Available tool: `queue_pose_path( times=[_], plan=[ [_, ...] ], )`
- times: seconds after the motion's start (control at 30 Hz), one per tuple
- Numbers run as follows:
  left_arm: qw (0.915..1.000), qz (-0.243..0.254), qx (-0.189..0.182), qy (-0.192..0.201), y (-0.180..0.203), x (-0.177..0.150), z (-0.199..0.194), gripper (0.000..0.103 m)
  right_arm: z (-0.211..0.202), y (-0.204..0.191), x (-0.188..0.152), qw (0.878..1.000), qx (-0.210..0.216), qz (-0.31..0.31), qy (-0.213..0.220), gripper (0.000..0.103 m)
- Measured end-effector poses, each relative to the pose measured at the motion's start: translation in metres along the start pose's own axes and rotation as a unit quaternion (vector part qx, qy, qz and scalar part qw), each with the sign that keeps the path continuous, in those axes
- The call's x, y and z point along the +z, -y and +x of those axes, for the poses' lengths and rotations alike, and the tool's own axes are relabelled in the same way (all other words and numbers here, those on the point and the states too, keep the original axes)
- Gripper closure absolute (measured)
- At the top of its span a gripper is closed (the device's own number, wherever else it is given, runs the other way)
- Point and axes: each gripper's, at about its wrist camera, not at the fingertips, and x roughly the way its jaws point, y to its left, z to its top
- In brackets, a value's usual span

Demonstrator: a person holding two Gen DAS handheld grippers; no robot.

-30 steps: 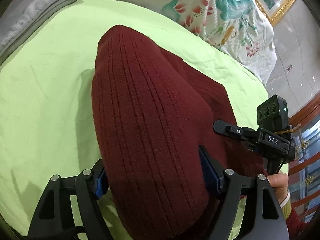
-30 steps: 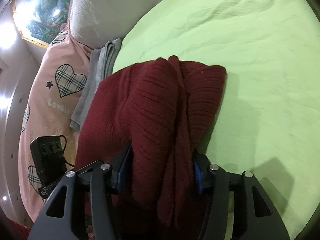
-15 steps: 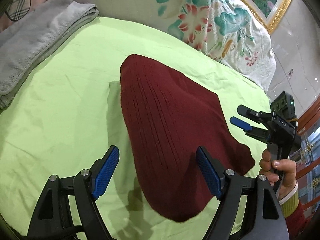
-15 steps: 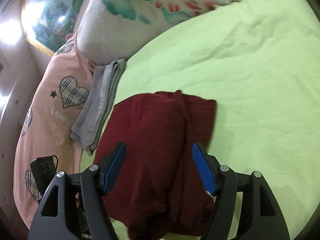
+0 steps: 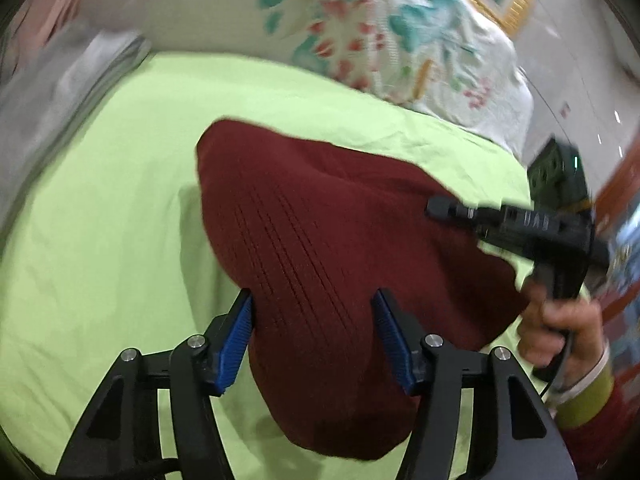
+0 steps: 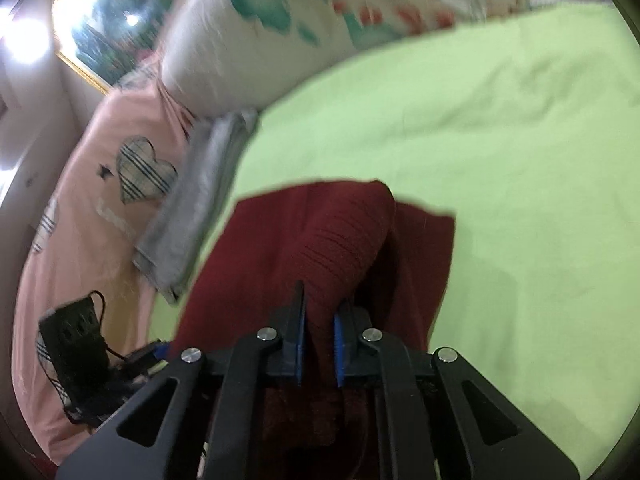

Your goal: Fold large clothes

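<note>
**Inspector:** Where is the garment?

**Assessor:** The maroon knit sweater (image 5: 320, 240) lies bunched on the bed's green sheet (image 5: 100, 240), between a folded grey towel (image 6: 192, 208) and the bed's open side. Floral pillow (image 5: 360, 32) behind it.

**Inspector:** Right gripper?

**Assessor:** The right gripper (image 6: 318, 344) has just been closing; its fingers (image 6: 298, 340) are clamped on a raised ridge of the knit, which stands up from the rest. I judge the pinch is there to lift one edge for the next fold.

**Inspector:** Left gripper?

**Assessor:** The left gripper (image 5: 316, 340) has also been closing. Its fingers (image 5: 236, 340) straddle a thick hump of sweater; the left pad touches the cloth, the other appears just clear. Not yet a firm grip, in my judgement.

**Inspector:** Risk?

**Assessor:** Uneven holds could skew the fold. Both views are blurred.
</note>
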Motion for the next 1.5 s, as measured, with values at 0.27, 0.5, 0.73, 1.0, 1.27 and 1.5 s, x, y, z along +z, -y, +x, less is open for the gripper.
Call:
queue_pose_path(
  times=[0.27,0.5,0.73,1.0,1.27,1.5],
  plan=[
    [0.9968,0.06,0.05,-0.015,0.022,-0.011,0.015,0.04,0.024,0.046,-0.016,0.997,-0.022,0.051,-0.045,0.087],
    [0.9986,0.037,0.037,0.003,0.002,-0.039,-0.03,0.038,-0.002,0.035,-0.019,0.998,-0.032,0.05,-0.015,0.074],
    [0.9956,0.07,0.063,0.002,0.018,-0.081,-0.042,0.033,-0.047,0.006,-0.032,0.998,-0.04,0.03,0.04,0.065],
    [0.9855,0.079,0.15,0.01,0.033,-0.085,-0.01,0.051,-0.014,-0.026,-0.062,1.0,-0.008,-0.001,-0.017,0.065],
    [0.991,0.004,0.134,-0.007,-0.006,-0.091,-0.004,0.082,0.003,0.021,-0.079,0.997,-0.038,0.056,-0.036,0.089],
    [0.998,0.032,0.054,-0.011,-0.001,-0.089,-0.028,0.079,-0.009,0.013,-0.076,0.998,-0.028,0.048,-0.032,0.087]
  ],
)
